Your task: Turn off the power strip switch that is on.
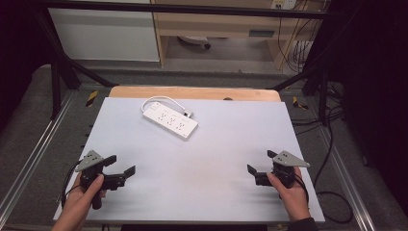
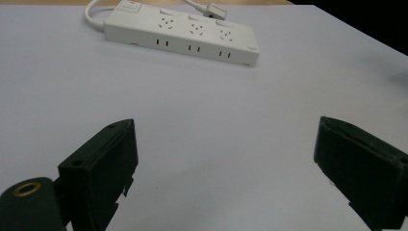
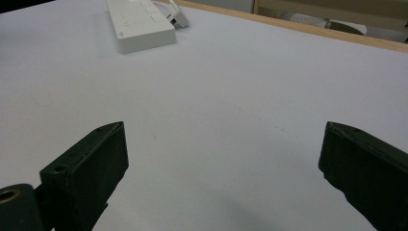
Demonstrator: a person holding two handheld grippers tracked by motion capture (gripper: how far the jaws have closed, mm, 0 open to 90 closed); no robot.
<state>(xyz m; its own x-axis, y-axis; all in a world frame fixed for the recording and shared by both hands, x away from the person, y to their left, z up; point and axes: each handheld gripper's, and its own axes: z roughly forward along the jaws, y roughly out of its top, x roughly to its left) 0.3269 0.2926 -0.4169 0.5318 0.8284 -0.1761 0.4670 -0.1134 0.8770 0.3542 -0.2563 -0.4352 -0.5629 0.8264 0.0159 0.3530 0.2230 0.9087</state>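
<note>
Hands enter from the bottom edge: at lower left, the left hand (image 1: 86, 195) holds its black left claw (image 1: 122, 164) spread wide. A white rectangular plastic power strip (image 1: 170, 120) lies upper centre on the pale grey counter (image 1: 216, 159). At lower right, the right claw (image 1: 262, 161) gapes empty. Dark floor and cables surround.
</note>
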